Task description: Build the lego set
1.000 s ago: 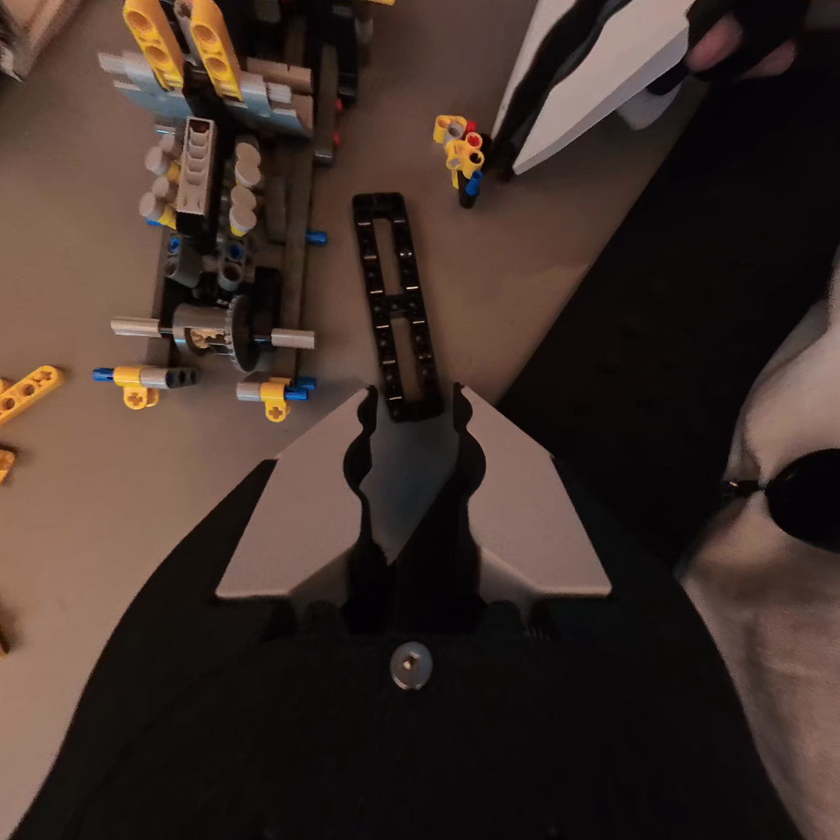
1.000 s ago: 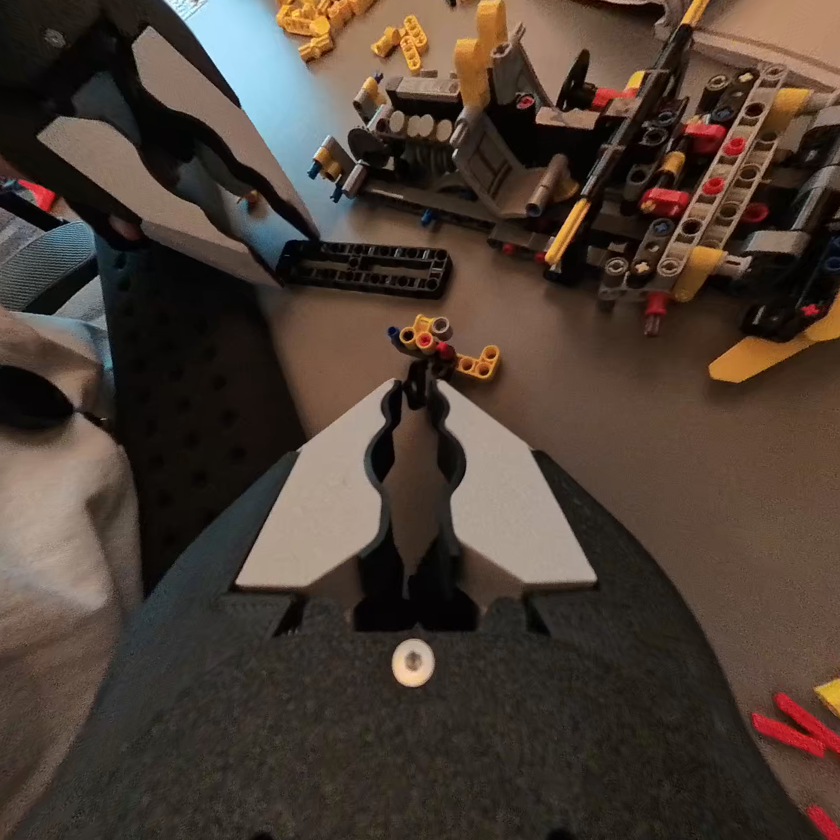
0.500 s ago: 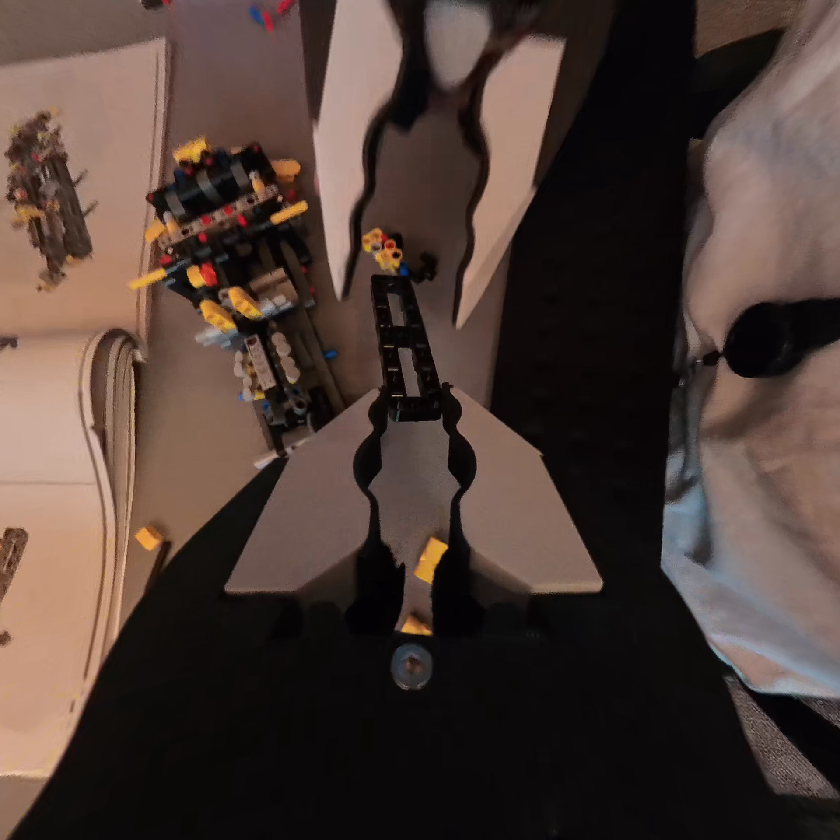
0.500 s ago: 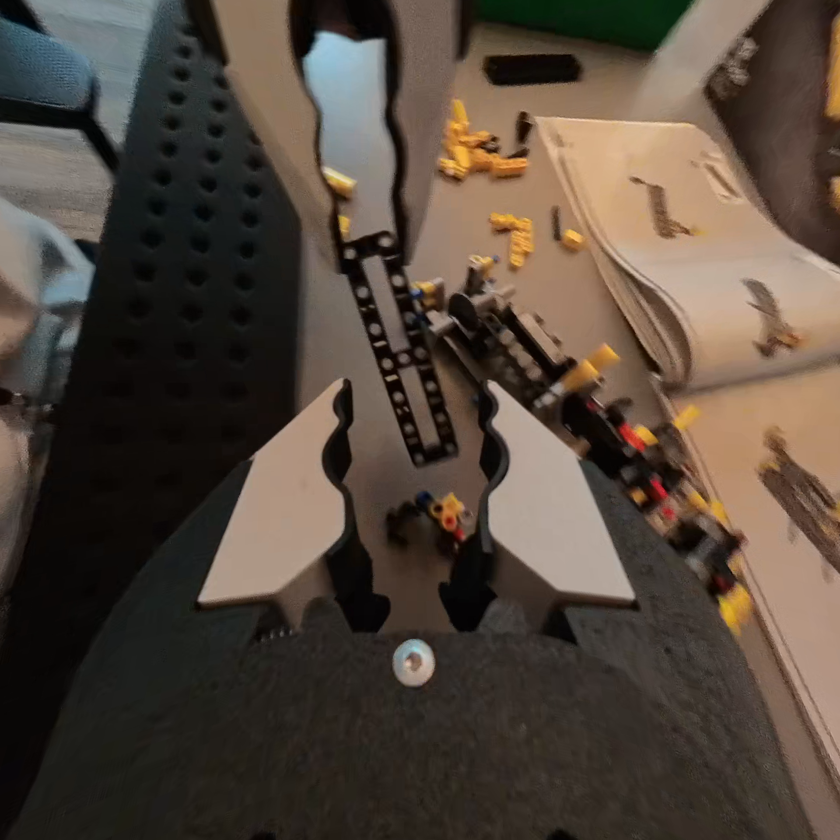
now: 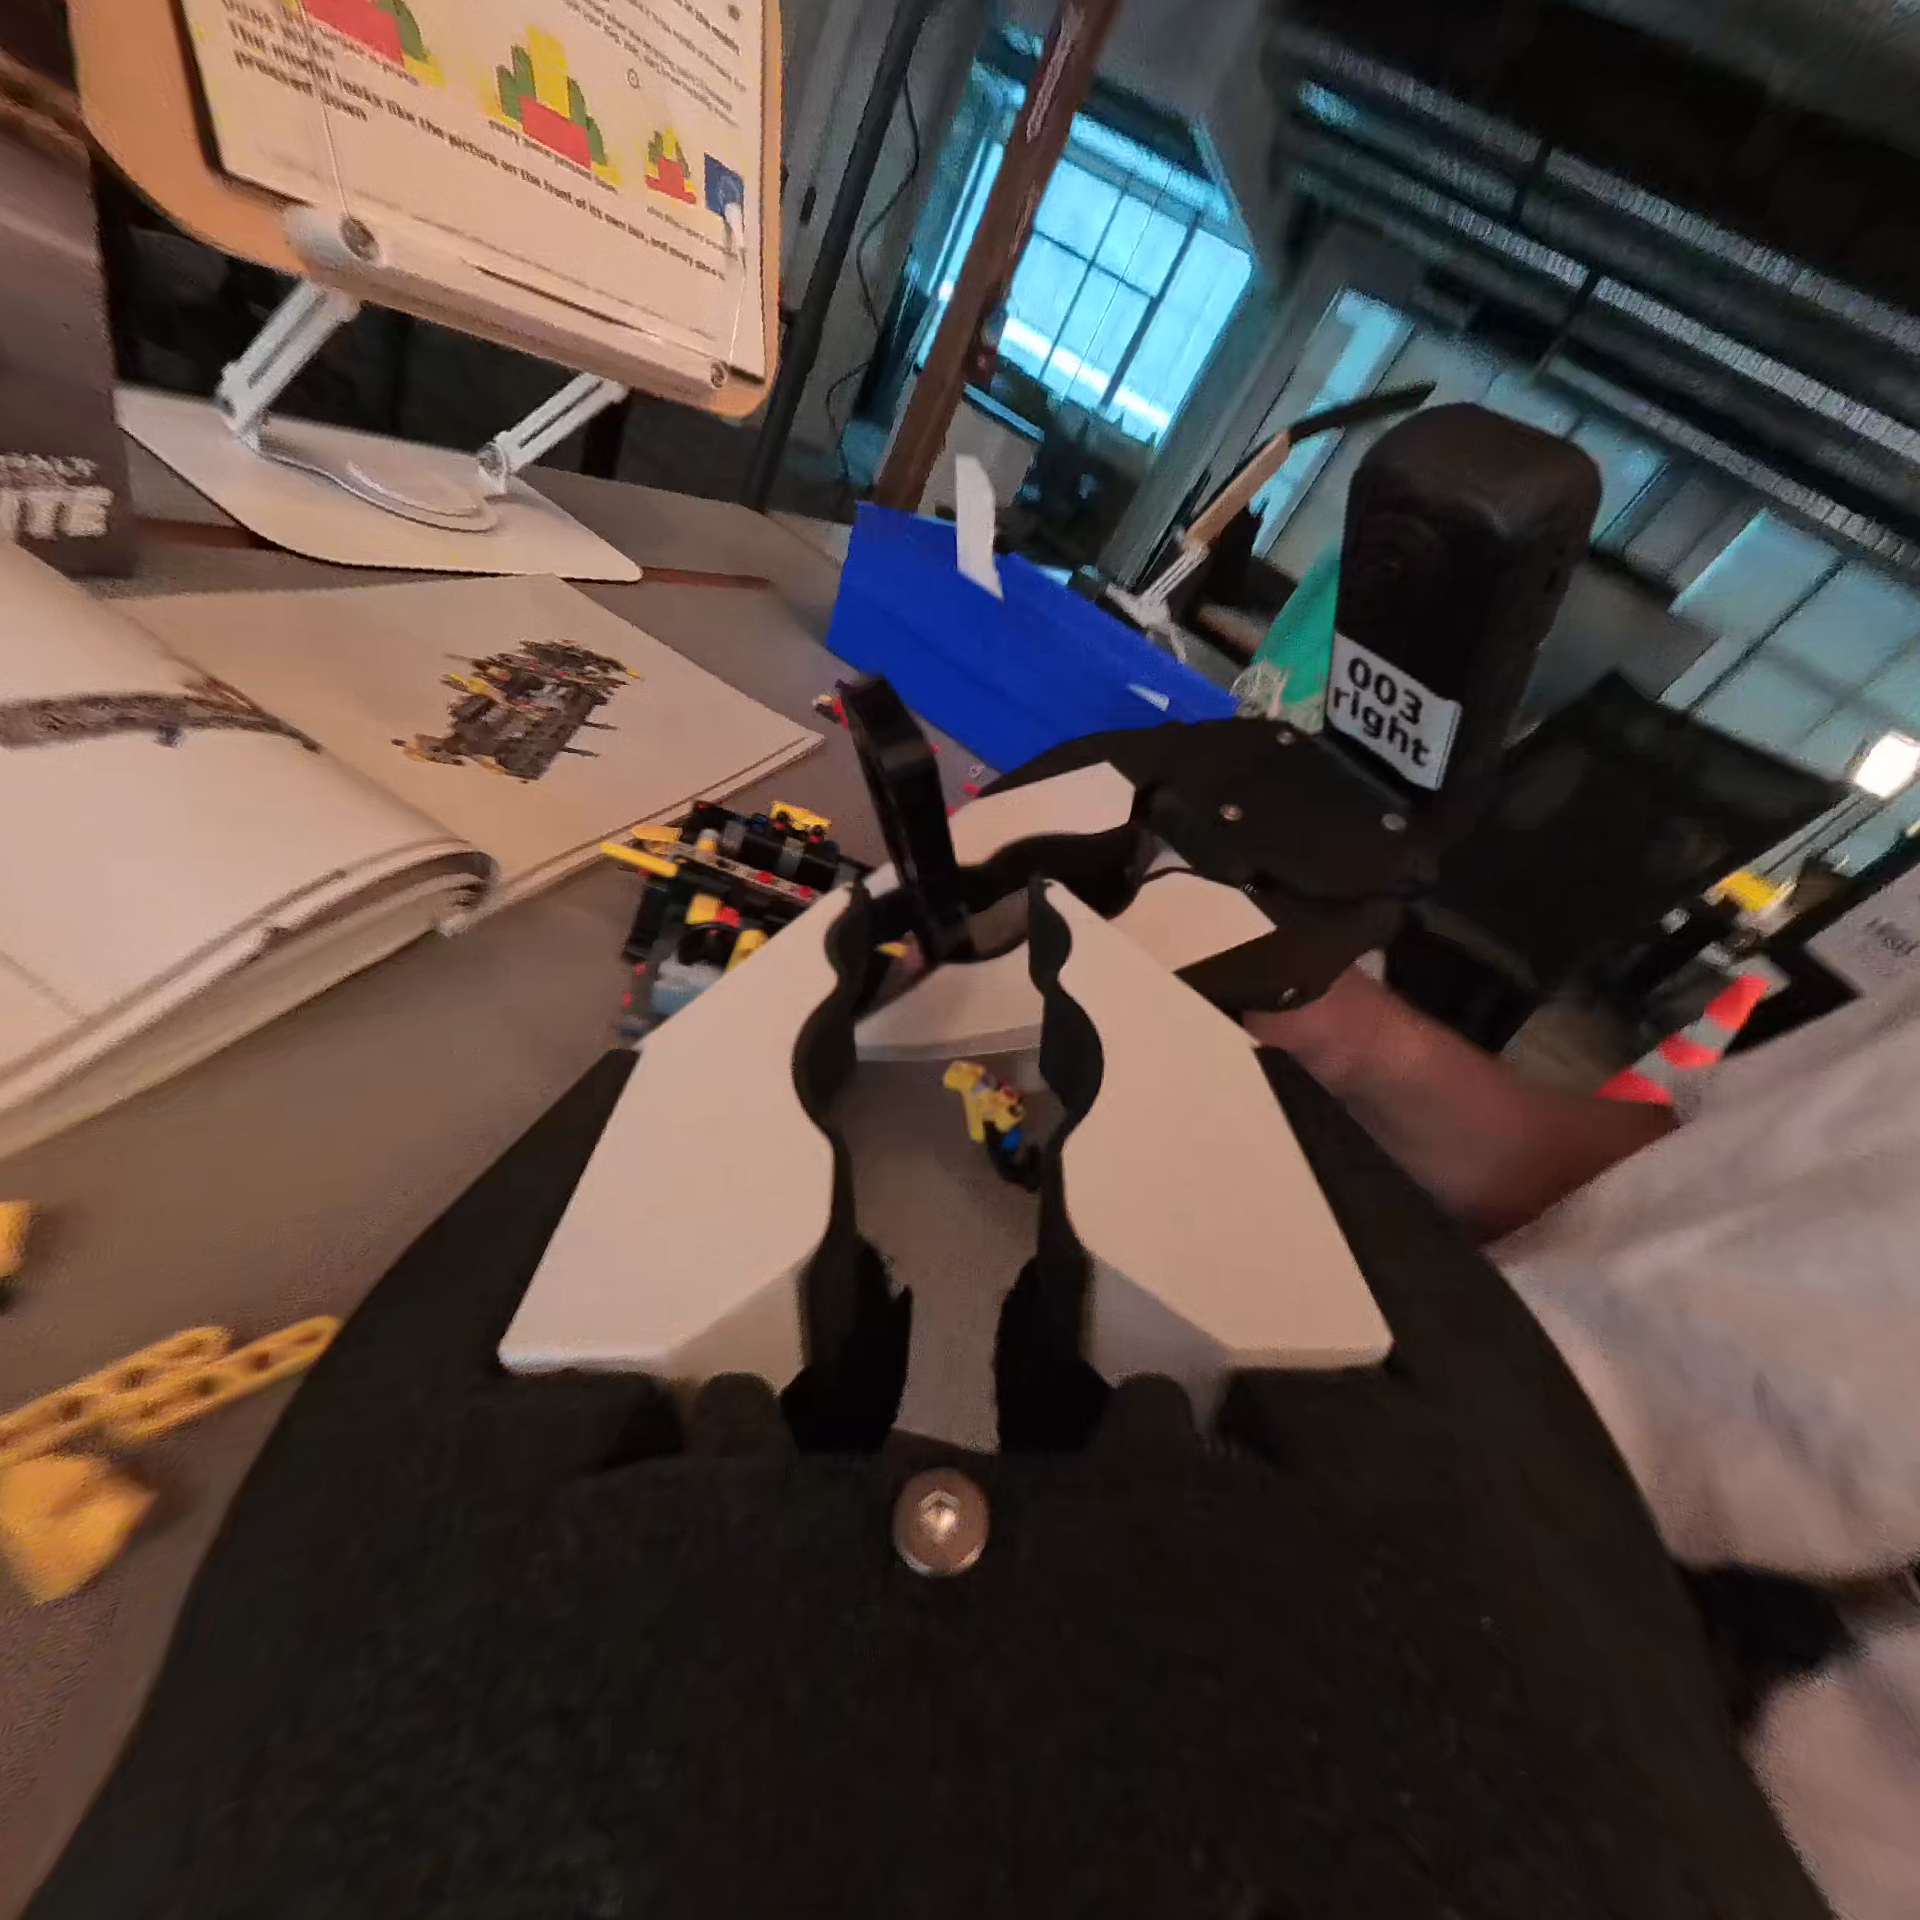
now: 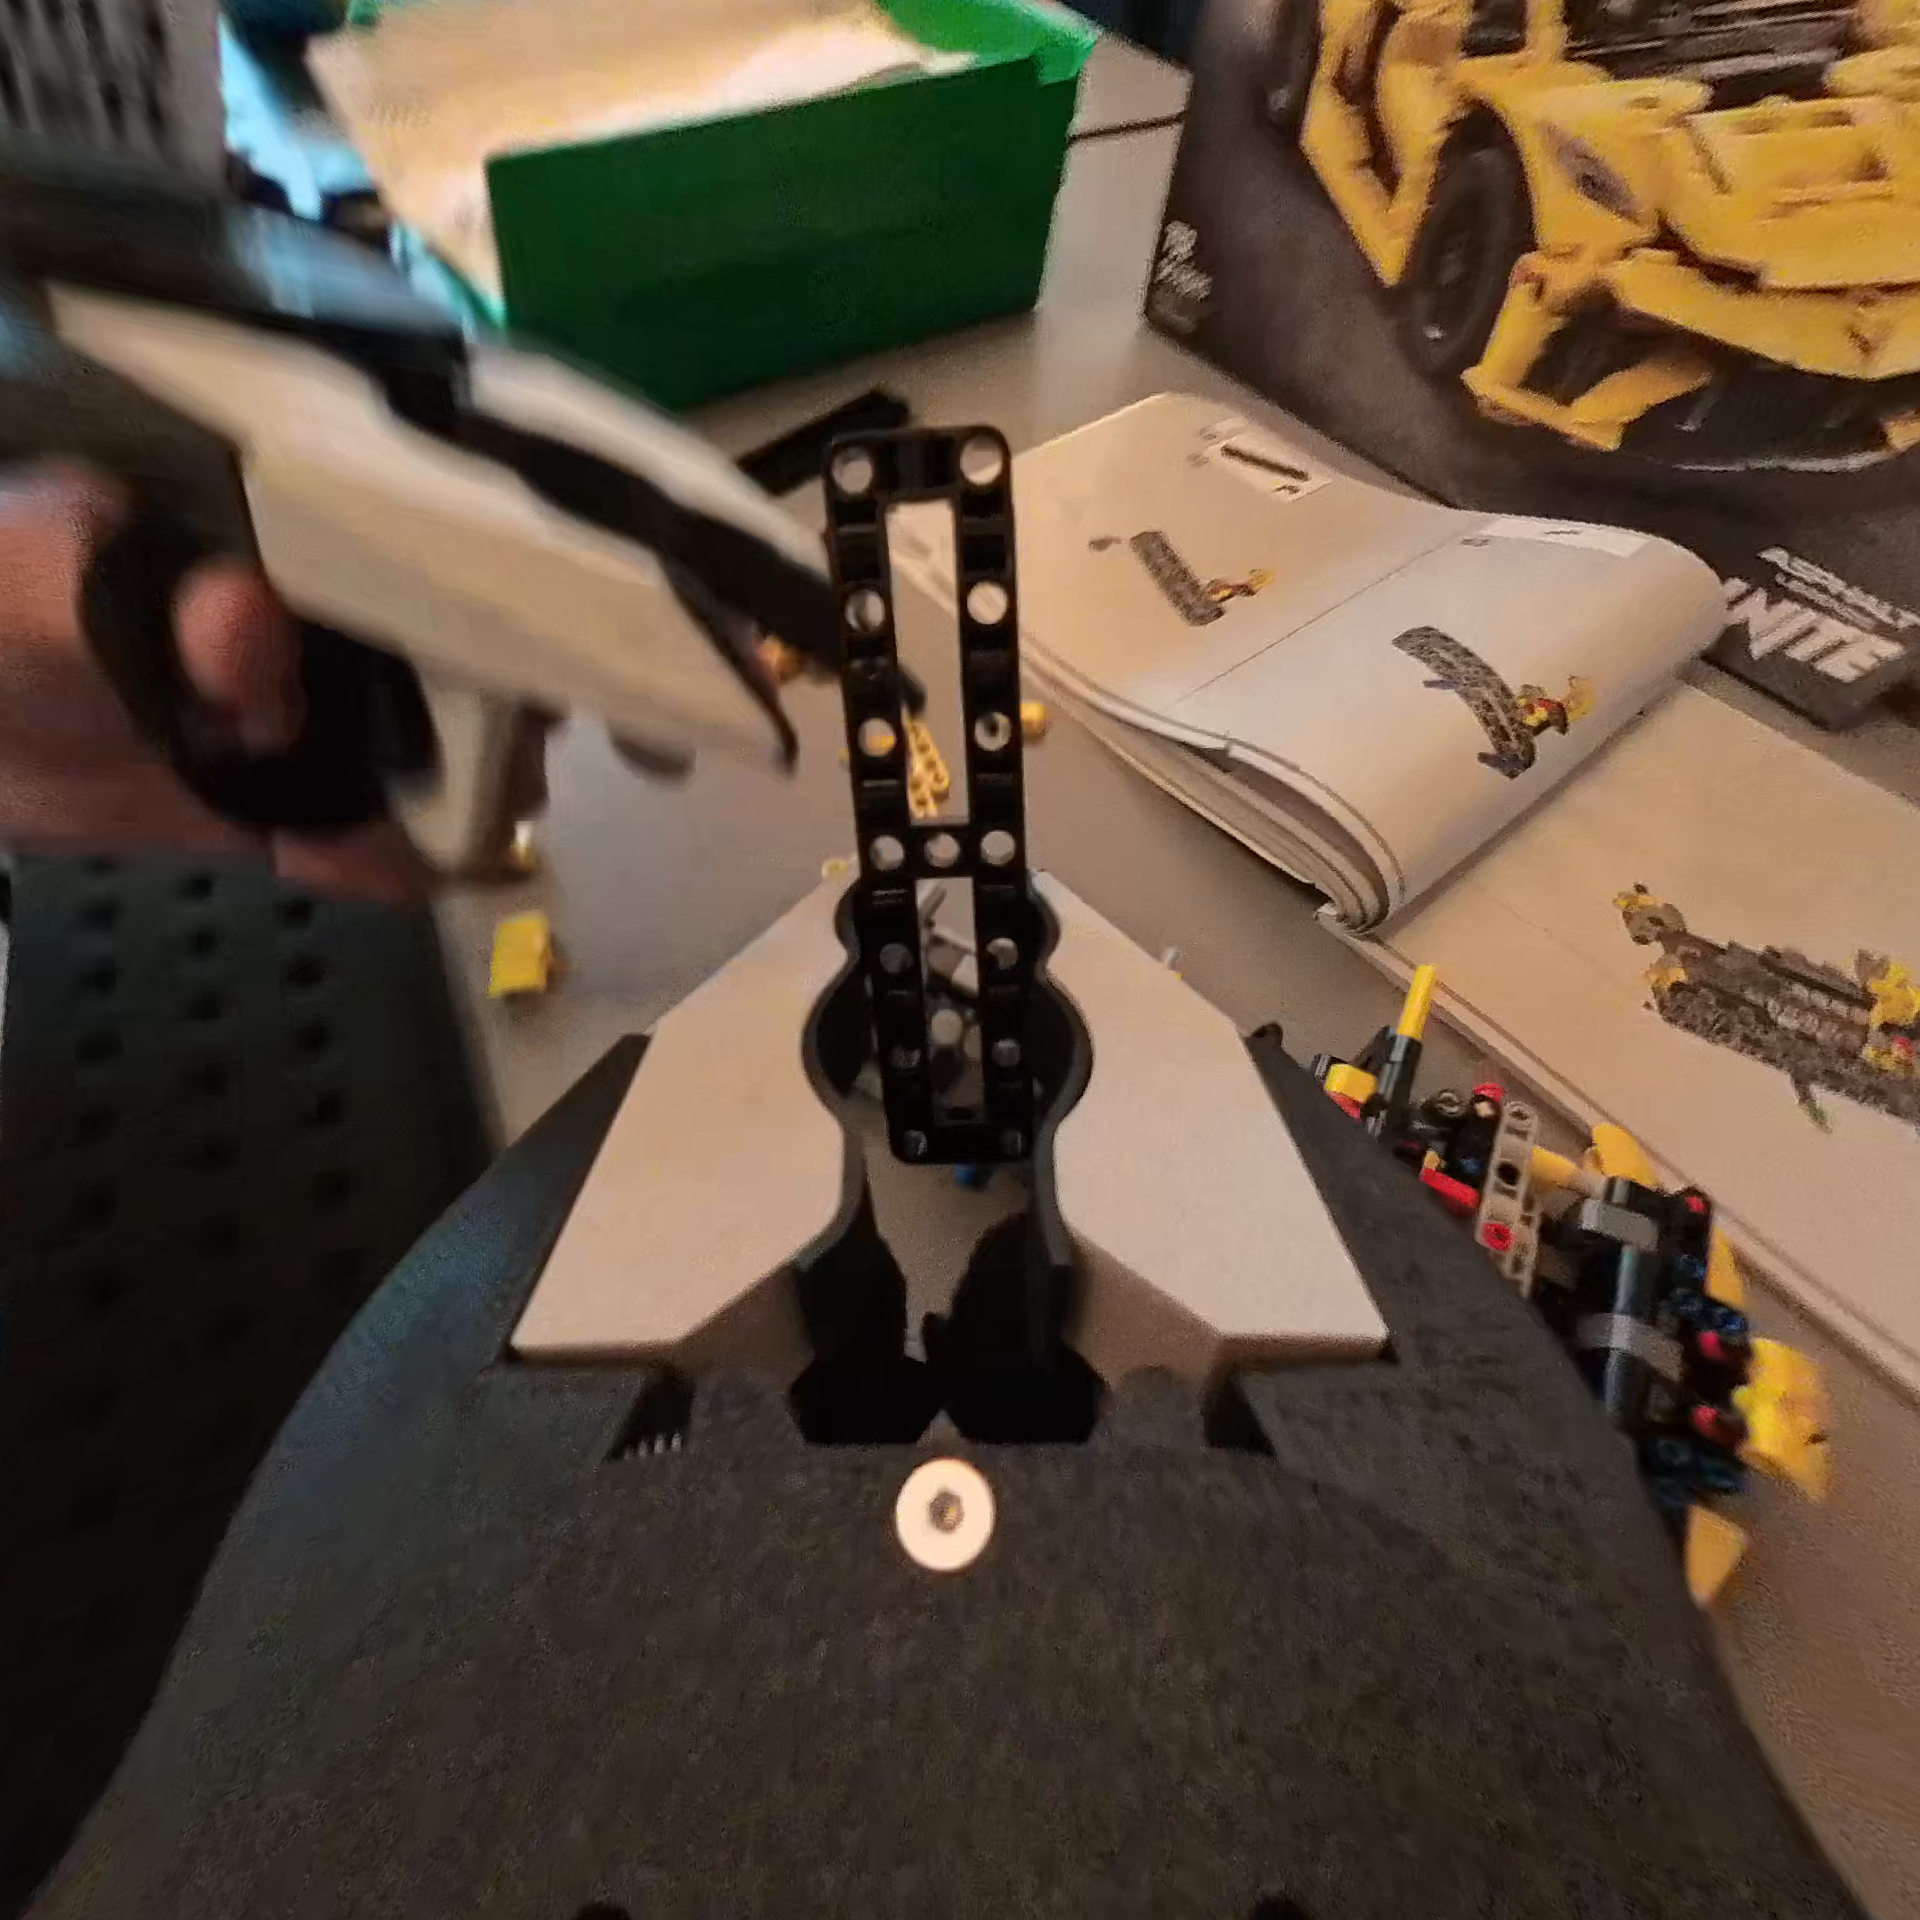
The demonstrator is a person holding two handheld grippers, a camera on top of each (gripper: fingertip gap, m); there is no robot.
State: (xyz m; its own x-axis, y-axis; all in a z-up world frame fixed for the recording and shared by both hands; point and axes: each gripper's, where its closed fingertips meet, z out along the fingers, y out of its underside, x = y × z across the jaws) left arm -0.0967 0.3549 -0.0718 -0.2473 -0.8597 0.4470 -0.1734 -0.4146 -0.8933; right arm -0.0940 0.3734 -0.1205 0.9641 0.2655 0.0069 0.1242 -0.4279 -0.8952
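While our right gripper (image 6: pixel 940 1049) clamps the long black perforated plastic frame (image 6: pixel 932 727) upright above the grey table (image 6: pixel 665 883), our left gripper (image 5: pixel 940 914) gapes empty beside it; its white label (image 5: pixel 1387 720) bears writing.

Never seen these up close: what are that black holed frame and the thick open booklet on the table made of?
Black frame: looks like rigid moulded plastic, fairly matte, with crisp round holes. Booklet: paper, matte pale pages, curving at the spine in a thick stack.
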